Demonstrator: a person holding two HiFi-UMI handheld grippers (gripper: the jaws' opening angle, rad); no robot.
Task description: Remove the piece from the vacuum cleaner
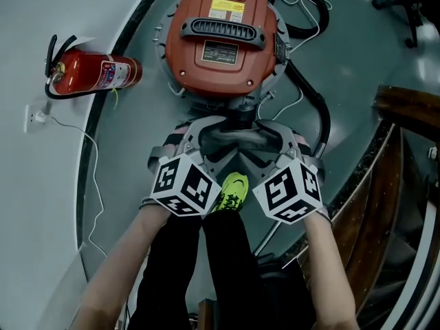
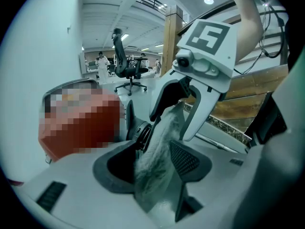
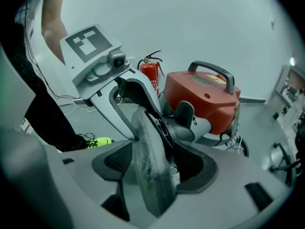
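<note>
The left hand-held gripper (image 2: 152,162) has its jaws spread wide, and a flat, dusty grey piece (image 2: 159,144) stands edge-on between them. The right hand-held gripper (image 3: 153,165) is spread just as wide around the same piece (image 3: 148,149), facing the other way. In both gripper views a little room shows beside the piece on at least one side. Whether either pad actually brushes its fuzzy surface is hard to tell.

From the head view the two hand-held grippers meet tip to tip over the piece (image 1: 237,140). It sits right at the front of the red vacuum cleaner (image 1: 220,36) – at its grey mouth, low to the floor (image 1: 357,60). A black hose (image 1: 313,112) curls off the cleaner's right side.

Just behind the marker cubes, a bright yellow-green shoe (image 1: 232,192) rests on the floor. Farther left, well apart from the cleaner, a red fire extinguisher (image 1: 89,73) lies against the pale wall, with a thin white cable (image 1: 86,143) trailing below it.
</note>
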